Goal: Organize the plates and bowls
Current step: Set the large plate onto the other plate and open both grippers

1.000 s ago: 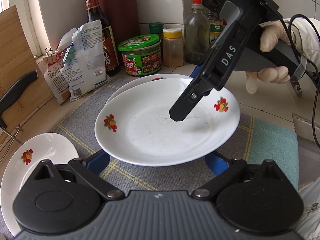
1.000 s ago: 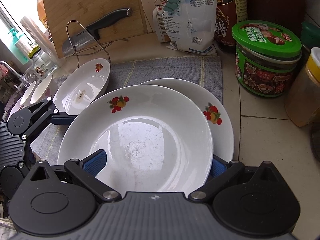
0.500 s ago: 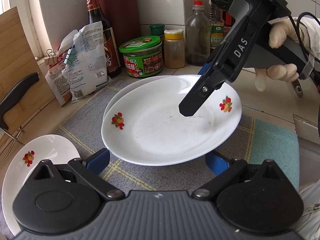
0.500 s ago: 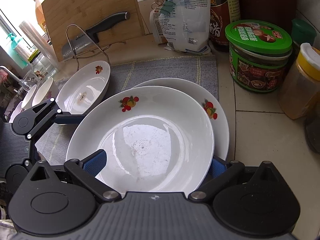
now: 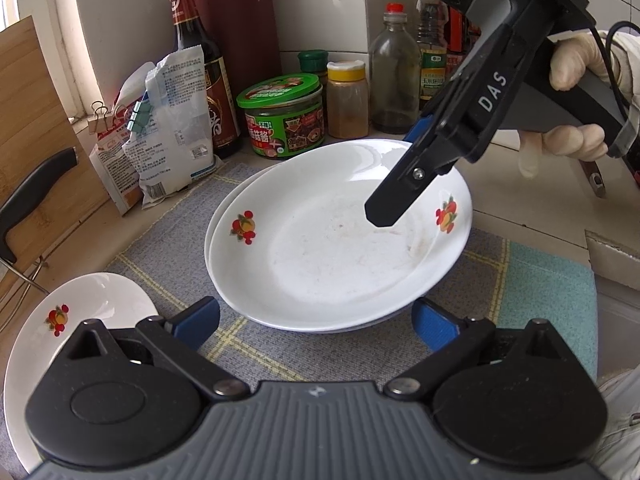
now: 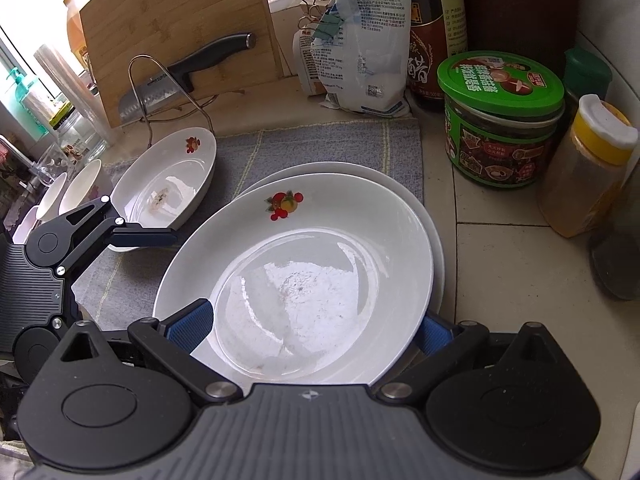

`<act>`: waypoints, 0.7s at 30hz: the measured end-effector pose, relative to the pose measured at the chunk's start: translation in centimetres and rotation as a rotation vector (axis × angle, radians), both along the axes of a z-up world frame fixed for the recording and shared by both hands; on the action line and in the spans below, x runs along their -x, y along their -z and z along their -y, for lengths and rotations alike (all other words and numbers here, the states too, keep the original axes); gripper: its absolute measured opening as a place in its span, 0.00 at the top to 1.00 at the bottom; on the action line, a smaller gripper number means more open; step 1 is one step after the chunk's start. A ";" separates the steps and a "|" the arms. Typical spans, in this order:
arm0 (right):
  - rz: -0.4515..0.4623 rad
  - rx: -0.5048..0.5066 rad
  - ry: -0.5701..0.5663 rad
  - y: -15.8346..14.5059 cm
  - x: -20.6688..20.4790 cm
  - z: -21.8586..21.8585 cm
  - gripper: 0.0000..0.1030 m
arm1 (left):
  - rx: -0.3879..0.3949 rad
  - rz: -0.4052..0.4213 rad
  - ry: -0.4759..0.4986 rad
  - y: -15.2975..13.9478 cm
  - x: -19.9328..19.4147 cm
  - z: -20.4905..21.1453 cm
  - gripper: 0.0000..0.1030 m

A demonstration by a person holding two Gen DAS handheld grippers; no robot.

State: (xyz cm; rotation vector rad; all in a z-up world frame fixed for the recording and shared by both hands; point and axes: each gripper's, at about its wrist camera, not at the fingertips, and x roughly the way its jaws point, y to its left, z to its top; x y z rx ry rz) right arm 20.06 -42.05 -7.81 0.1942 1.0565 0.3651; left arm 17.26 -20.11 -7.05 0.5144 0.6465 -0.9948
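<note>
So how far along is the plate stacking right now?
Done: the top plate sits on the bottom plate. In hand: the right gripper, jaws wide, is around that top plate; the left gripper is open. Left: the third plate and small bowls remain separate.

top plate (image 6: 296, 276): white, fruit motif, nested on lower plate (image 6: 434, 236); third plate (image 5: 88, 312): apart, left

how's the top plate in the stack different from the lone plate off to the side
The top plate rests on another plate with the right gripper straddling its rim; the lone plate lies alone on the mat, untouched. The top plate looks bigger, though it is nearer. Both are white with fruit prints.
</note>
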 end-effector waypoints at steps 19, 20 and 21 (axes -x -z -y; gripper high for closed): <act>-0.005 0.091 0.009 -0.2 0.5 -0.9 0.00 | 0.034 0.001 -0.022 -1.0 0.8 -0.8 0.02; -0.006 0.095 0.011 -0.2 0.5 -0.9 0.00 | 0.034 0.005 -0.023 -1.1 0.9 -0.9 0.02; -0.006 0.100 0.013 -0.3 0.6 -1.0 0.00 | 0.033 0.008 -0.024 -1.1 1.0 -1.0 0.01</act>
